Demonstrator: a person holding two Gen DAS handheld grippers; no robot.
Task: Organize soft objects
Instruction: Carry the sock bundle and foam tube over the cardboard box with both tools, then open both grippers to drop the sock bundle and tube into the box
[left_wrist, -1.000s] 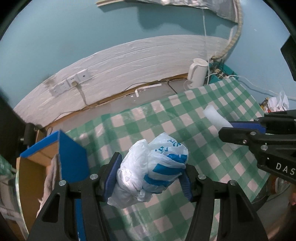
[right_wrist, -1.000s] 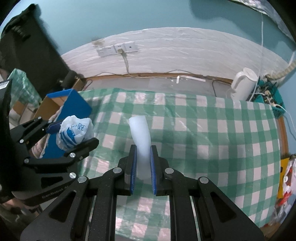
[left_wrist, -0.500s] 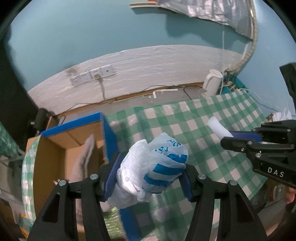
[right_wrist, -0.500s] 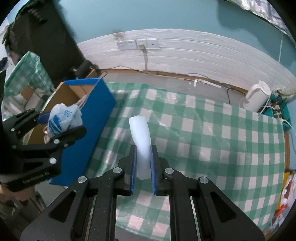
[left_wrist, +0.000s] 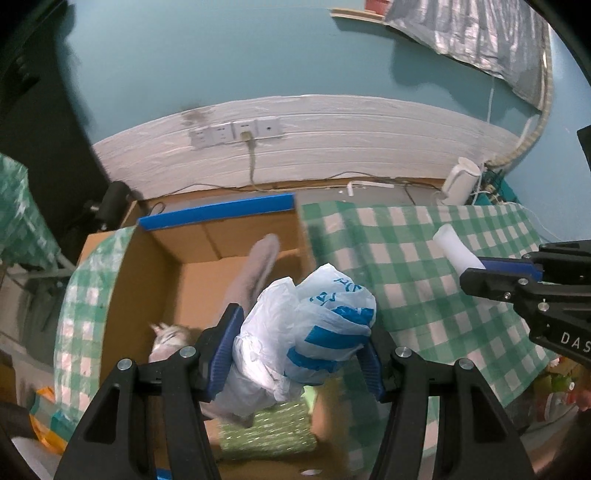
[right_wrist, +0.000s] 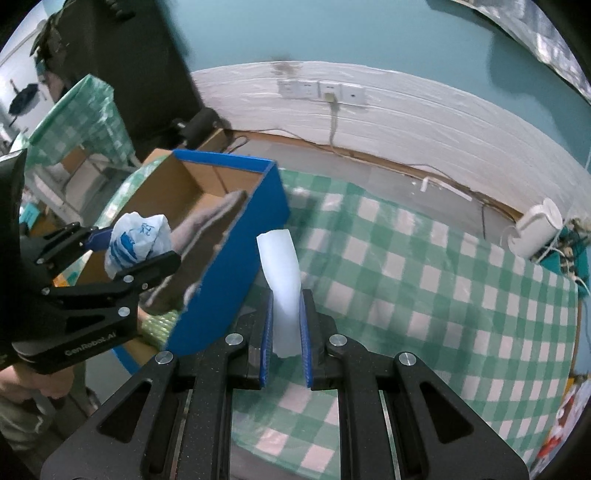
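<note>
Blue pads of the left tongs (left_wrist: 301, 354) pressed both sides of a crumpled white plastic bag with blue print (left_wrist: 310, 332), seen from the left wrist. Bag hung above the open cardboard box (left_wrist: 147, 280), blue along its far rim. Inside the box: a grey cloth (left_wrist: 255, 269) leaning up the inner wall, a pale fluffy item (left_wrist: 168, 338) lower left, a green patterned piece (left_wrist: 269, 430) on the bottom. Green-and-white checked cloth covered the worktop (left_wrist: 406, 258) right of the box. Right tongs (left_wrist: 480, 269) entered from the right edge, clamped on a white foam tube (left_wrist: 456, 247) above the cloth. White kettle (left_wrist: 460, 181) stood by the wall.

Right wrist view: right tongs (right_wrist: 286, 332) nearly closed, pads squeezing the lower end of the foam tube (right_wrist: 279, 266), which rose upright and curved slightly. Tube sat just right of the box's blue outer wall (right_wrist: 236, 266), over the checked worktop (right_wrist: 424, 295). Left tongs (right_wrist: 129, 251) at left held the bag (right_wrist: 136, 240) over the box opening, grey cloth (right_wrist: 207, 218) just beyond it. Person's fingers (right_wrist: 51, 387) partly visible at lower left. Kettle (right_wrist: 535, 229) at far right.
</note>
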